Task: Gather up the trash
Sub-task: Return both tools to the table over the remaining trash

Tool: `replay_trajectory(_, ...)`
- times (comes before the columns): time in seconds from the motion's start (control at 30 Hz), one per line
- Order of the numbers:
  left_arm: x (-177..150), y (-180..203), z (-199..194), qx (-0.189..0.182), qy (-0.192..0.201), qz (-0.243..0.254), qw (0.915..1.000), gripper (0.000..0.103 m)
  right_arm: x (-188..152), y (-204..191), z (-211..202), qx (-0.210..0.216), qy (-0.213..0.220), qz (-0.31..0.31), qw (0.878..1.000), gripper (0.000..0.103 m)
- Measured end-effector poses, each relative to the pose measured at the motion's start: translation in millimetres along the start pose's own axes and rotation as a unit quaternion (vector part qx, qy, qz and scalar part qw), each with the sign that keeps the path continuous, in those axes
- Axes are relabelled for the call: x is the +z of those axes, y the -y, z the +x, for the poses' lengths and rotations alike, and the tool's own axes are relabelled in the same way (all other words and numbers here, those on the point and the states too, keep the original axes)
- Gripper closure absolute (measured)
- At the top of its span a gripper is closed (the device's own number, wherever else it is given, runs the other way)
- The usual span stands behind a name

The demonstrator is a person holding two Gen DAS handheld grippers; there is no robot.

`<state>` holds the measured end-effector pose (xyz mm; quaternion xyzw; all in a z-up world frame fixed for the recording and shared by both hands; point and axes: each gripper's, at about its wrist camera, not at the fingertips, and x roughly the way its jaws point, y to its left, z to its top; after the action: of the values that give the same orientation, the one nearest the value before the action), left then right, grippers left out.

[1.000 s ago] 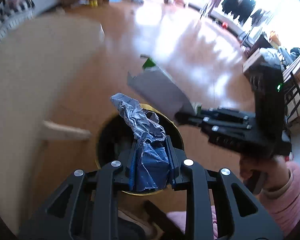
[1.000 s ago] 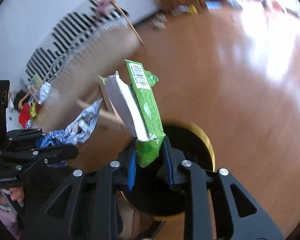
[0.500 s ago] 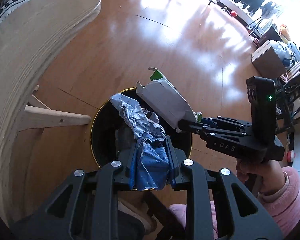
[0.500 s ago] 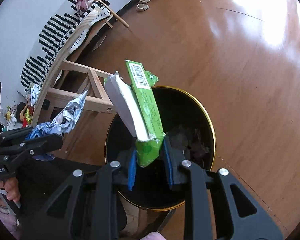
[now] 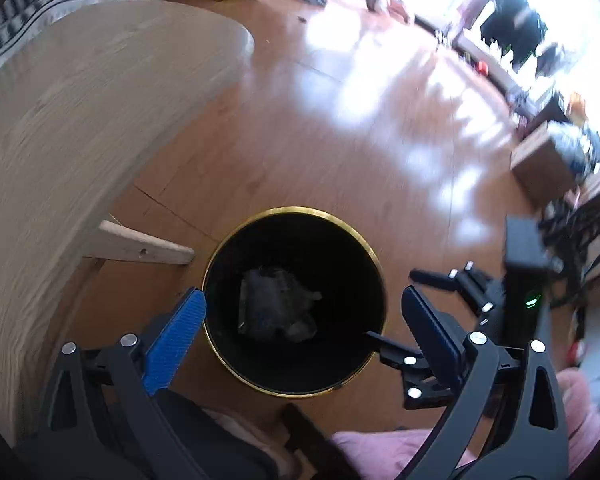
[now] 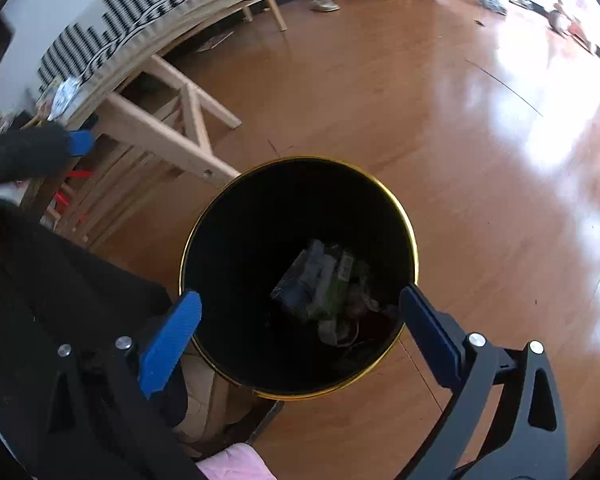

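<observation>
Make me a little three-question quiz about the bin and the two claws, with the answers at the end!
1. True or false: the left claw is squeezing a wrapper.
2. Where does the green wrapper lie? A) on the floor B) inside the black bin C) on the wooden table
3. What colour is the bin's rim?

Key: 1. False: both it and the right claw have just been opening, with nothing between their fingers. 2. B. 3. Gold.
</observation>
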<state>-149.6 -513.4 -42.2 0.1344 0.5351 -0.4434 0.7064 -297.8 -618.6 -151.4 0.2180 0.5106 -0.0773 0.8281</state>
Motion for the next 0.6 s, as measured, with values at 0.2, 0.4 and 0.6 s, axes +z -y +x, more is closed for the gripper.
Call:
replay_trajectory(0.2,5,-62,-120,-0.012,0.146,-0.061,0.9873,0.006,18,-1,4,-0.073,-0.001,0.004,0.997,0.007)
replay_trajectory(0.4,-60,-211,-224,0.147,0.218,-0.179,0.9481,0.006,61,-15,-6,-0.043,0.043,0.055,0.997,0.007)
replay_trajectory(0.6,-149,-368,-280,0.283,0.186,-0.320,0.8849,0.006,132,-88,-15,0.005,0.092,0.012,0.996,0.007)
